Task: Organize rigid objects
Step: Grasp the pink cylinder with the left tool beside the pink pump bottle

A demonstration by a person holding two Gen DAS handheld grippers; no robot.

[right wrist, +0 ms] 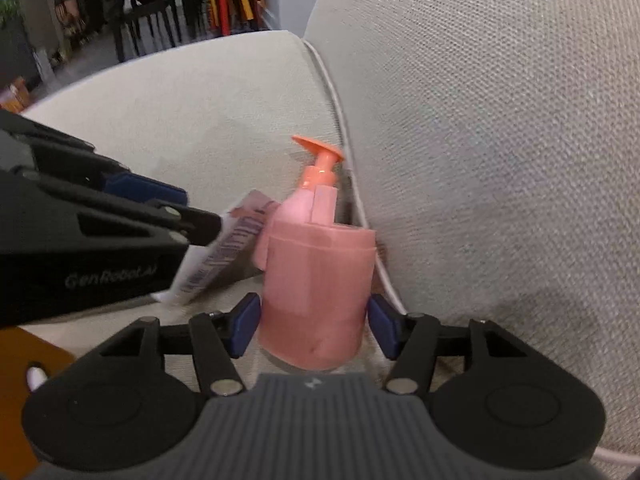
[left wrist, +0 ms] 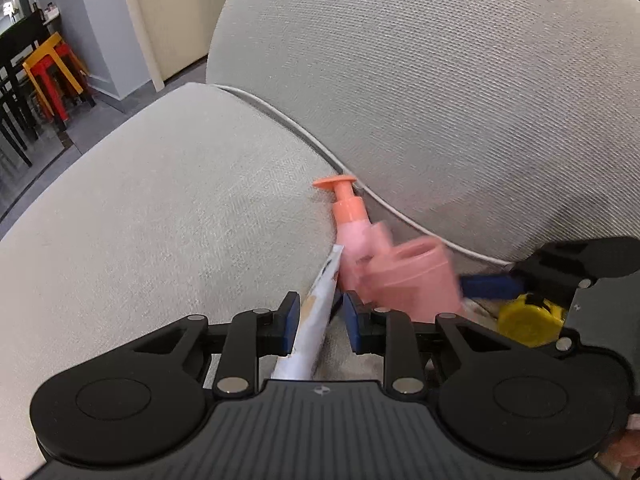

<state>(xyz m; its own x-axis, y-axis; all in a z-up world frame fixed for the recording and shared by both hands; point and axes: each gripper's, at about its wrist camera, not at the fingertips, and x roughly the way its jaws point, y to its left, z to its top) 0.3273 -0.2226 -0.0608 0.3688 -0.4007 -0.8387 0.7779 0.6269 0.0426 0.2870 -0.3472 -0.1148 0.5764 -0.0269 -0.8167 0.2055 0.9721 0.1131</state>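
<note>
Sofa seat cushion (left wrist: 160, 220) carries everything; backrest cushion (left wrist: 440, 100) rises behind it, white piping cord (left wrist: 288, 122) running along the seam between the two.

Pink pump bottle (right wrist: 316, 280) sits at the back edge of the seat, right against the seam. Orange pump head (right wrist: 320, 148) points toward the backrest and nearly touches the cord. Bottle leans slightly, base toward the camera in the right wrist view.

Right gripper (right wrist: 314, 326): jaws straddle the lower body of the bottle, one blue pad on each side. A thin gap shows at both pads, so it is not clamping — jaws stand apart with the bottle between them. In the left wrist view the same gripper (left wrist: 480, 286) comes in from the right, blurred, with the bottle (left wrist: 400, 272) in front of it.

Left gripper (left wrist: 320, 322): jaws narrowed onto a white tube (left wrist: 316, 320) with printed text. The tube runs lengthwise between the blue pads, flat end up toward the bottle. It looks pinched and held. From the right wrist view the left gripper (right wrist: 192, 216) enters from the left edge and the tube (right wrist: 224, 252) sticks out of it, tilted, its crimped end touching or just beside the bottle's shoulder — can't separate the two.

Yellow round object (left wrist: 528, 320) lies on the seat near the back seam, below the right gripper; too hidden to identify.

Off the sofa's left end: red and yellow stools (left wrist: 52, 76) and dark chairs (left wrist: 16, 92) on a grey floor.
</note>
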